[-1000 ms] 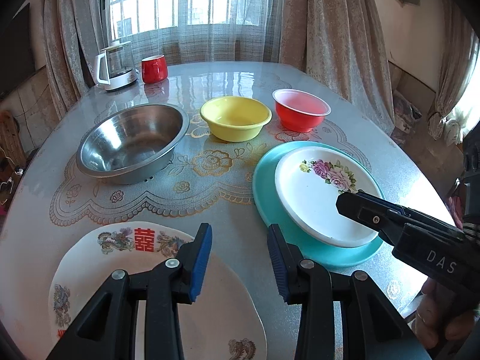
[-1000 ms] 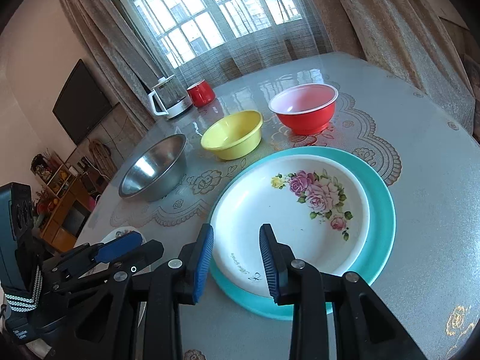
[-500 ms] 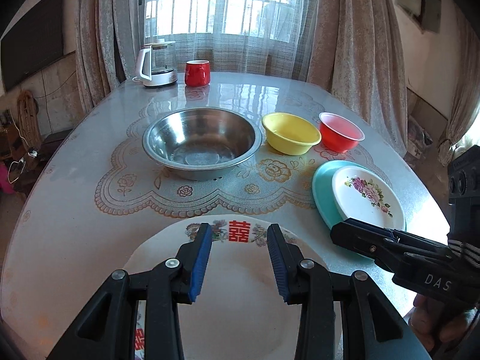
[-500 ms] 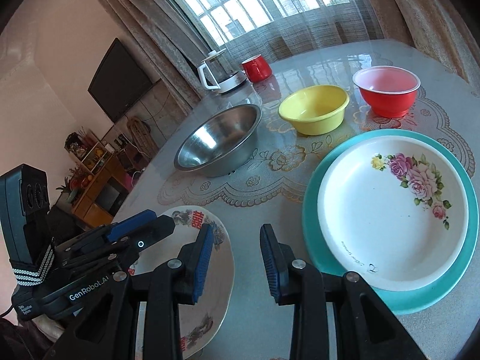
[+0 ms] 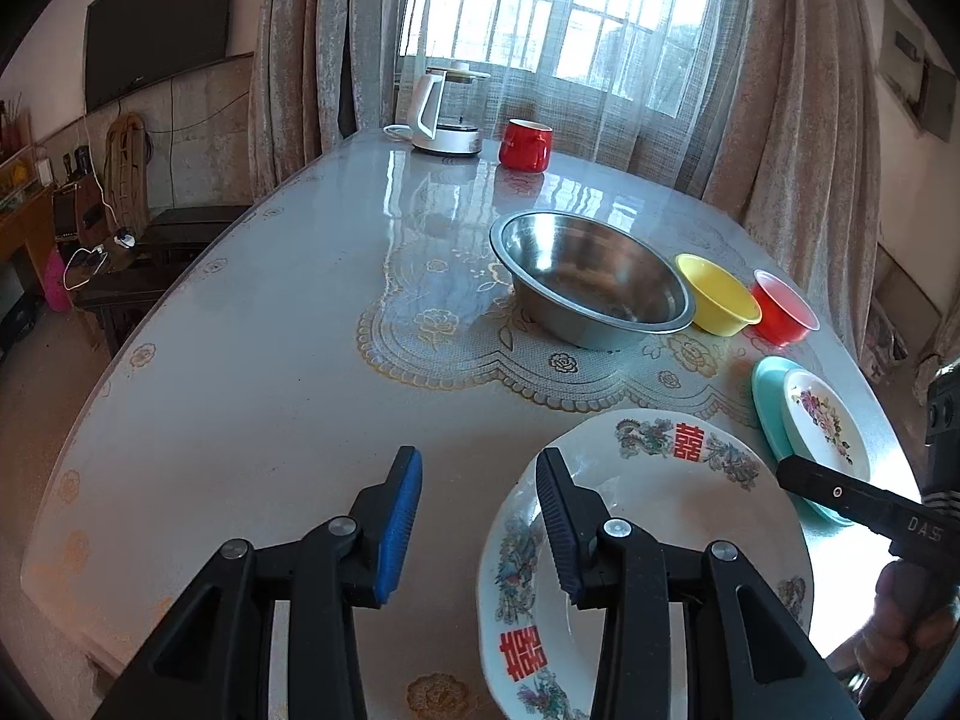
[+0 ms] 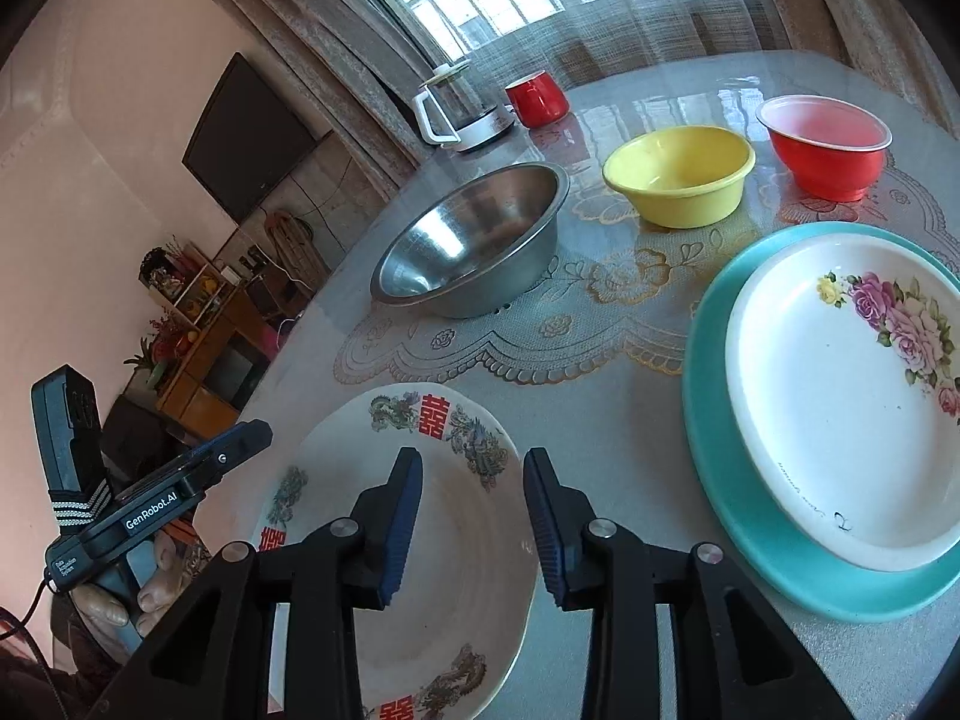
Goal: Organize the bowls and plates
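A white plate with red characters and dragons (image 5: 678,516) (image 6: 360,480) lies flat at the table's near edge. My left gripper (image 5: 477,516) hovers open over its left rim, one finger above the table and one above the plate. My right gripper (image 6: 474,516) is over the plate's right side, its jaws opening and not pressing on anything. A floral plate (image 6: 840,396) rests on a teal plate (image 6: 708,420) to the right. Behind them stand a steel bowl (image 6: 474,240), a yellow bowl (image 6: 678,180) and a red bowl (image 6: 828,150) in a row.
A white kettle (image 5: 444,120) and a red mug (image 5: 525,144) stand at the far end by the curtained window. The glass-topped table (image 5: 252,372) drops off close to the left and near side. A hand (image 6: 150,594) holds the left gripper's handle.
Both grippers have moved left, away from the teal and floral stack, to the red-character plate. The left one now sits over its left rim, the right one over its right side.
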Demonstrator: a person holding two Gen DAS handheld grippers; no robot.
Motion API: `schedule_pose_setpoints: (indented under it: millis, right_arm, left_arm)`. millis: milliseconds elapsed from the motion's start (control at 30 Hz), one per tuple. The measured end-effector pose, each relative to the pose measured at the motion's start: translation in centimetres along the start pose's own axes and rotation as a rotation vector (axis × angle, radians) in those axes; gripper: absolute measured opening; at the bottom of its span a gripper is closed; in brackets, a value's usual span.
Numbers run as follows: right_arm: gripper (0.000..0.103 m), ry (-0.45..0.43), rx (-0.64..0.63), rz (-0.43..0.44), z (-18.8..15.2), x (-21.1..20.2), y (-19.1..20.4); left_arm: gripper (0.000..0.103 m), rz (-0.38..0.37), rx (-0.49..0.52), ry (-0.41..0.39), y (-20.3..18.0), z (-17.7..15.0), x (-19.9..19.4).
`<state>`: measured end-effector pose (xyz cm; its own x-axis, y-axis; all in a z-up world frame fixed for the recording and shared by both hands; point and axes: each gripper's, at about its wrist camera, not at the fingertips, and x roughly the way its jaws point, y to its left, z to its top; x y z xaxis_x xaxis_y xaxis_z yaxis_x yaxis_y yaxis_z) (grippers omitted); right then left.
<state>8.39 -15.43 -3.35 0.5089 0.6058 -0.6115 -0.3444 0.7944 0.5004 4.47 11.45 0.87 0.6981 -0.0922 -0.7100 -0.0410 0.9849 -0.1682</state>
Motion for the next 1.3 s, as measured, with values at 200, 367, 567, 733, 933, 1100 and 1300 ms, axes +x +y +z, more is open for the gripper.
schedule_pose_setpoints:
  millis: [200, 367, 567, 733, 933, 1100, 1300]
  right_arm:
    - [0.035, 0.024, 0.024, -0.018, -0.6, 0.1, -0.7]
    - [0.035, 0.067, 0.037, 0.011, -1.5, 0.6, -0.9]
    - [0.038, 0.087, 0.031, 0.017, -2.2, 1.1, -0.4]
    - [0.038, 0.102, 0.004, 0.007, -2.7, 1.4, 0.0]
    - [0.038, 0.104, -0.045, -0.022, -3.1, 2.0, 0.6]
    - [0.038, 0.088, -0.121, -0.086, -2.6, 2.6, 1.9]
    - [0.038, 0.088, -0.129, -0.106, -1.7, 3.7, 1.9]
  left_arm:
    - [0.042, -0.074, -0.019, -0.001, 1.7, -1.2, -0.4]
    - [0.045, -0.115, -0.015, 0.019, 2.3, -2.3, -0.3]
    - [0.045, -0.172, -0.017, 0.067, 2.3, -3.8, 0.5]
    - [0.043, -0.224, -0.023, 0.107, 1.6, -4.6, 1.5]
    - [0.037, -0.22, 0.064, 0.088, -0.6, -4.8, 1.4]
    - [0.037, -0.192, 0.042, 0.087, -0.1, -3.7, 2.3]
    - [0.037, -0.134, 0.059, 0.059, -0.3, -2.9, 2.9]
